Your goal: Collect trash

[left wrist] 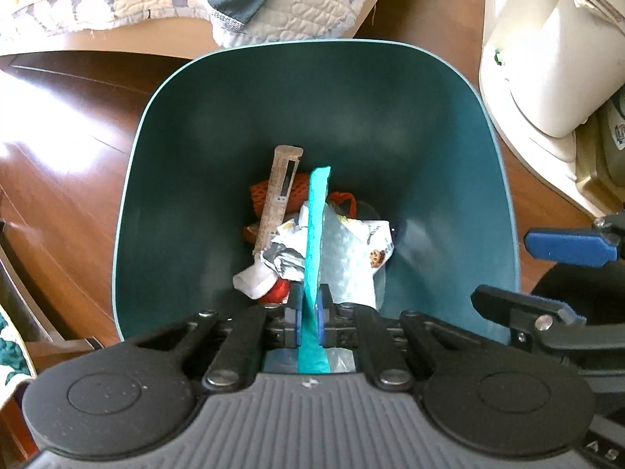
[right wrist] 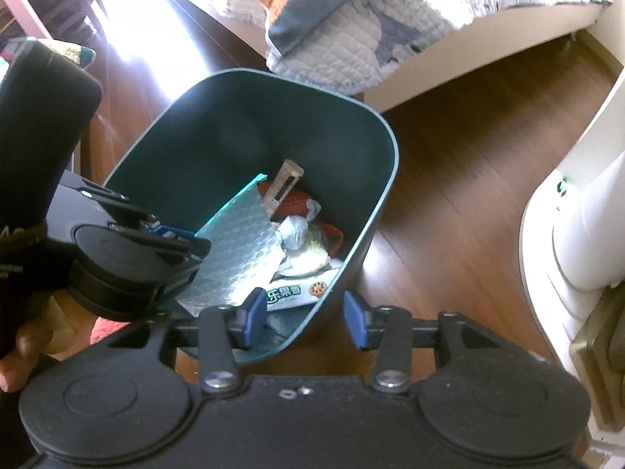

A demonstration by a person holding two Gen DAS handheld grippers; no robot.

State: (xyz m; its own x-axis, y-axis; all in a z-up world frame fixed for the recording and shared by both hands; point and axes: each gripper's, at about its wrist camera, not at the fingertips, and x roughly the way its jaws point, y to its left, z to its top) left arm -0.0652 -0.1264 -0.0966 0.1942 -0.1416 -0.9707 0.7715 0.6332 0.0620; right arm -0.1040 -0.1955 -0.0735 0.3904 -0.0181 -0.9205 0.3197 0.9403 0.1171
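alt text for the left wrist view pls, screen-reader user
The left gripper is shut on a teal-edged bubble mailer, holding it over an open dark-teal trash bin that already holds crumpled wrappers and orange netting. The open right gripper shows at right, above a wooden floor.

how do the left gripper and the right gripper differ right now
The left gripper is shut on the teal bubble mailer; the right gripper is open and holds nothing. The left gripper hangs over the inside of the teal trash bin; the right gripper straddles the bin's near rim. Both have blue pads on black fingers.
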